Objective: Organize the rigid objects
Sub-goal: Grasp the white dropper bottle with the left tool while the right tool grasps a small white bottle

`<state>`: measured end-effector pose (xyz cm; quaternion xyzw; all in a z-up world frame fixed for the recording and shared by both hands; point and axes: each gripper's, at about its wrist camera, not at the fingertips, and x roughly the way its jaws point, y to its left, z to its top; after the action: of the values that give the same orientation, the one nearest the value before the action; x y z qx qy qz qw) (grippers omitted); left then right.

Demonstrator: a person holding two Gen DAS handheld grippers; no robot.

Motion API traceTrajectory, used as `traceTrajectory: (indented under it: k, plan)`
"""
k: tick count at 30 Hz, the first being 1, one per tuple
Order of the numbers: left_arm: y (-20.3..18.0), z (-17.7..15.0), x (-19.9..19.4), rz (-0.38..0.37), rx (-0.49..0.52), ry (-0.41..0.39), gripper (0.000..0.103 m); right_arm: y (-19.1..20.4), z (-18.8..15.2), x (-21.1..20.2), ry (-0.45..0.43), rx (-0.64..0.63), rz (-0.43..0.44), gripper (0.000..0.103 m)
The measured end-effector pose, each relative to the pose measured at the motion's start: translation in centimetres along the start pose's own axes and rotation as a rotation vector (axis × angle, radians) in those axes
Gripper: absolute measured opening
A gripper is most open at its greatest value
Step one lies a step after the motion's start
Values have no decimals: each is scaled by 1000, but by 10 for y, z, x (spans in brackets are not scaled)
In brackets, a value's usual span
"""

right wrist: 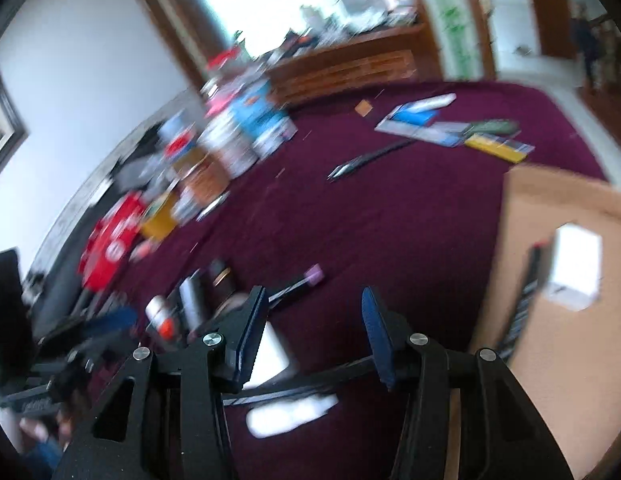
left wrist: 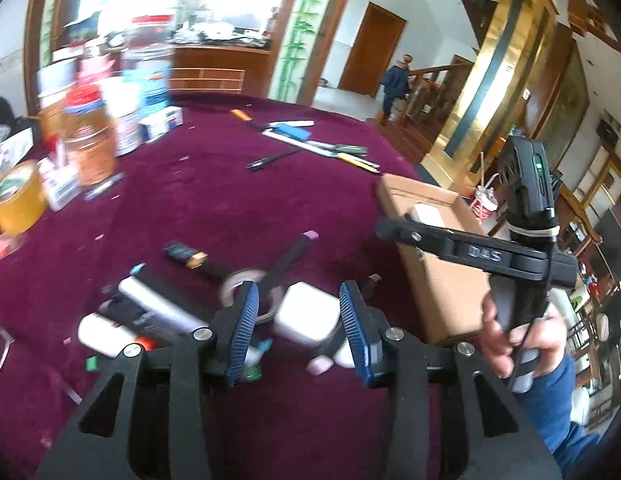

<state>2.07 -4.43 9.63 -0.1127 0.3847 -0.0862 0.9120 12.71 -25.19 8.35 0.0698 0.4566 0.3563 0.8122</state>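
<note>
My left gripper stands open above a pile of small items on the maroon tablecloth. A white square block lies on the cloth between its blue pads, and I see no pad pressing on it. Around it lie a tape ring, a pink-tipped black marker and white and silver tubes. My right gripper is open with only cloth between its fingers. To its right stands a cardboard box holding a white block and a black strip. The right wrist view is blurred.
Jars, bottles and cartons crowd the table's far left, with a yellow tape roll. Pens and tools lie at the far side. A hand grips the other gripper's handle beside the box. A person stands far off.
</note>
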Motion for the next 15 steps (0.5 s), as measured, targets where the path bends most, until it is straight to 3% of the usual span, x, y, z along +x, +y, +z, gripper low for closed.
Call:
traceTrajectory:
  k: [6, 12, 15]
  plan:
    - [44, -26, -3, 98, 14, 31, 40, 1, -9, 7, 18, -6, -8, 44]
    - [116, -29, 4, 137, -181, 50, 40, -7, -5, 9, 15, 26, -24, 44]
    - [138, -20, 19, 154, -228, 66, 40, -10, -6, 11, 18, 32, -34, 44]
